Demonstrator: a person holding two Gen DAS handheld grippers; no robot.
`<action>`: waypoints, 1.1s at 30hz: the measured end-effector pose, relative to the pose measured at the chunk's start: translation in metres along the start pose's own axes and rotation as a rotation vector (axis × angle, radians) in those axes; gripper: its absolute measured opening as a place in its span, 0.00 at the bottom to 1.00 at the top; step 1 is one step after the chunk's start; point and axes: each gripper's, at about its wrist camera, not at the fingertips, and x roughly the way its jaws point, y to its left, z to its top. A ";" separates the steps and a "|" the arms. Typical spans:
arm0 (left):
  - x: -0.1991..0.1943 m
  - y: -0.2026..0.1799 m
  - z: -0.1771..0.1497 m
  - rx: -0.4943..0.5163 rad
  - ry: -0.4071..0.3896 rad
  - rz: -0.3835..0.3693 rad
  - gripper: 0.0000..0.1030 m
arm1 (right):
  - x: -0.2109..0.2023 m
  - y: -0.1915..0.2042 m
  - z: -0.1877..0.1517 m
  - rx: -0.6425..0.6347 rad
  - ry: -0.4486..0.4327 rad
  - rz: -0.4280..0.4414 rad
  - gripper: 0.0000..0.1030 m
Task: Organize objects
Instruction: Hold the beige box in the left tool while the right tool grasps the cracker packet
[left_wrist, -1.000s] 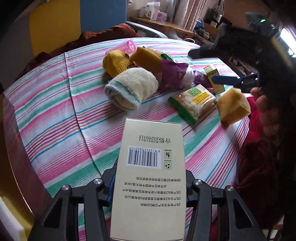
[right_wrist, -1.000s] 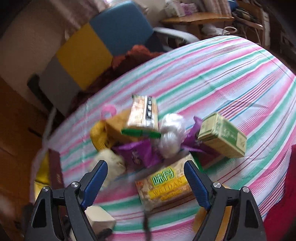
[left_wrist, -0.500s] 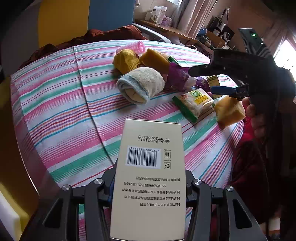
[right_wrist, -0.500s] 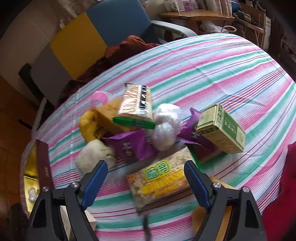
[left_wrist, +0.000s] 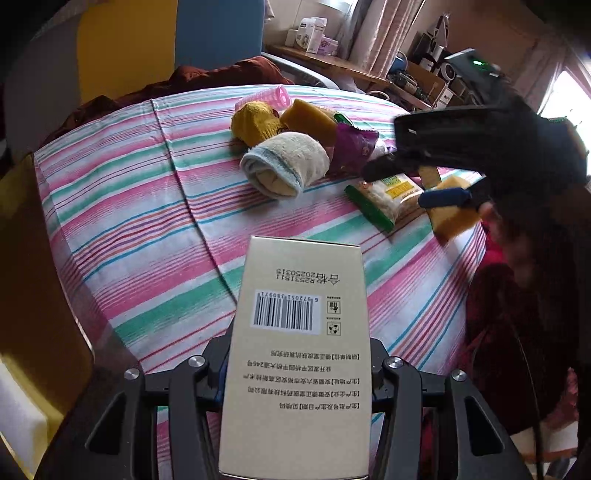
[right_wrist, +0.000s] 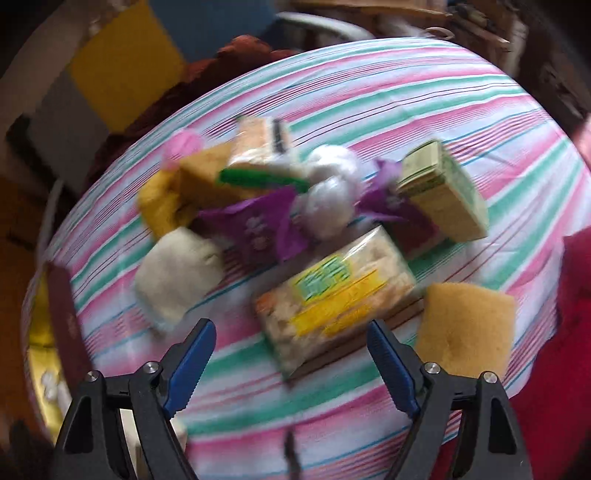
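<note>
Right jaws spread over the snack packet, left jaws clamped on the beige box.

Near edge first: left gripper (left_wrist: 295, 373) grasping the beige box (left_wrist: 301, 343) above the striped tabletop (left_wrist: 147, 236); best kept steady. Further in, right gripper (right_wrist: 291, 365) released, nothing between the jaws, just short of the snack packet (right_wrist: 332, 295). Worth squaring to the packet's long sides, clear of the sponge (right_wrist: 465, 328) at the right edge. Beyond, the rolled sock (right_wrist: 177, 269) and green box (right_wrist: 443, 195) untouched.
</note>
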 end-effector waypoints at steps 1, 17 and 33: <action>-0.002 0.001 -0.001 -0.002 -0.002 -0.003 0.50 | 0.000 0.000 0.003 0.011 -0.019 -0.021 0.83; -0.006 0.009 -0.006 -0.032 -0.010 -0.040 0.51 | 0.006 0.063 -0.019 -0.369 -0.011 -0.037 0.40; -0.004 0.009 -0.005 -0.039 -0.012 -0.049 0.51 | -0.004 0.014 -0.007 -0.112 0.020 -0.155 0.55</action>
